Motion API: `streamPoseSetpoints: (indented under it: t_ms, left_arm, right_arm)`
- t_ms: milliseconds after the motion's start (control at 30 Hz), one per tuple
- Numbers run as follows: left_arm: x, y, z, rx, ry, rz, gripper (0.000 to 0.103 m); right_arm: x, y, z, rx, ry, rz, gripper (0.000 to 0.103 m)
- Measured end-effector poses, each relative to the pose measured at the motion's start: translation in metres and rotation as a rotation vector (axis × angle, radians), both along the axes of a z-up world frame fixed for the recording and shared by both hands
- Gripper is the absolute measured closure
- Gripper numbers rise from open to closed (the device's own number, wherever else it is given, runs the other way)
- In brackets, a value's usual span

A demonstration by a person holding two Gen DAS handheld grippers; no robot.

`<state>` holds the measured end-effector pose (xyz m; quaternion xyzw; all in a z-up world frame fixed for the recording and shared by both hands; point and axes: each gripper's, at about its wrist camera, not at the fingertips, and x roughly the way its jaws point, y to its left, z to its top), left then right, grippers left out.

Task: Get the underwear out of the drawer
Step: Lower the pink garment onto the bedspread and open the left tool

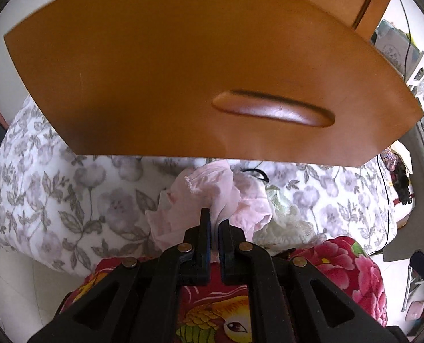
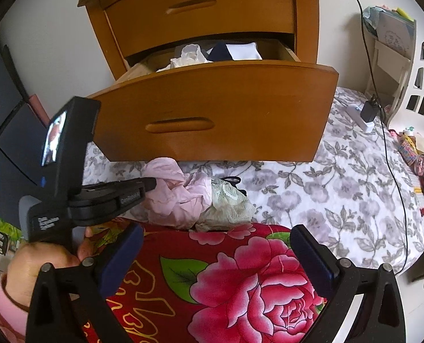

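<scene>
Right wrist view: two drawers [image 2: 212,105] seen, clothes inside | left gripper [image 1: 214,220] clamped on pink underwear [image 1: 212,188] | right gripper [image 2: 214,254] spread wide, nothing held.

Glossy orange-brown wood on the drawer front [image 2: 226,105], smooth and lacquered, light catching in its carved handle groove [image 1: 272,111]. Below it, thin pink cloth underwear [image 1: 212,197], sheer and crumpled, a frayed seam showing. Beside it a pale lace piece [image 2: 229,203], openwork and rough-looking. The bedsheet [image 2: 340,188] is matt printed cotton, grey flowers on white. The red quilt [image 2: 240,280] has a soft sheen, satin-like. The left gripper [image 1: 214,223] is matt black plastic with small dull metal rivets; the right gripper [image 2: 214,257] likewise, with dark blue ribbed pads.
</scene>
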<state>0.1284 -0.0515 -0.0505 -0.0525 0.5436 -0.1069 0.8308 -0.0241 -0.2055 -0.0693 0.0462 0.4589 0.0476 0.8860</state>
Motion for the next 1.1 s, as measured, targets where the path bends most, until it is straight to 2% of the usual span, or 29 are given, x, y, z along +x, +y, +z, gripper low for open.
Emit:
streamPoseSetpoints:
  t_ms: [300, 633, 733, 867, 1033, 1100]
  left_arm:
    - [0.002, -0.001, -0.009, -0.006, 0.024, 0.008, 0.099]
    - [-0.002, -0.001, -0.004, -0.003, 0.018, -0.002, 0.096]
    - [-0.005, -0.001, 0.005, 0.006, -0.005, -0.001, 0.09]
    - [-0.012, 0.003, 0.02, 0.001, -0.044, 0.003, 0.07]
    - [-0.019, 0.011, 0.047, -0.009, -0.106, 0.017, 0.064]
    - [-0.022, 0.015, 0.058, -0.008, -0.132, 0.022, 0.059]
  right_arm:
    - [0.0, 0.001, -0.002, -0.005, 0.008, 0.002, 0.0]
    - [0.003, 0.001, -0.004, -0.006, 0.014, 0.006, 0.0]
    - [0.003, 0.001, -0.004, -0.005, 0.015, 0.006, 0.0]
    - [0.003, 0.001, -0.005, -0.006, 0.018, 0.008, 0.0]
    - [0.003, 0.002, -0.004, -0.008, 0.012, 0.011, 0.0]
    - [0.002, 0.003, -0.003, -0.009, 0.01, 0.011, 0.0]
